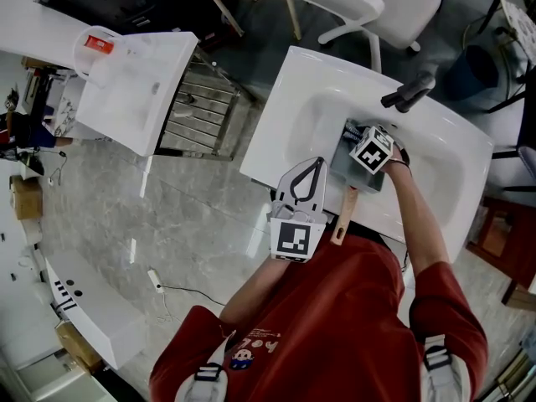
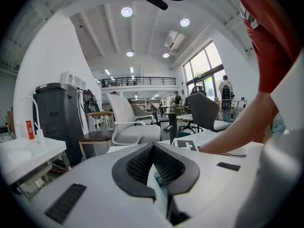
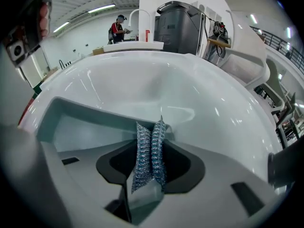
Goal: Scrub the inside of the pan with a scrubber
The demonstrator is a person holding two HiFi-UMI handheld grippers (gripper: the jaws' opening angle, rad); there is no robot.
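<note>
A grey square pan lies in the white sink, its wooden handle sticking out over the near rim. My right gripper is down in the basin over the pan, shut on a silvery mesh scrubber. In the right gripper view the pan's pale wall stands just ahead and left of the right gripper. My left gripper hovers at the sink's near rim, left of the handle and apart from it. In its own view the left gripper is shut with nothing between the jaws.
A dark faucet stands at the sink's far side. A second white sink with a red-labelled bottle is to the left. A white chair stands beyond the sink. Grey marble floor lies between the two sinks.
</note>
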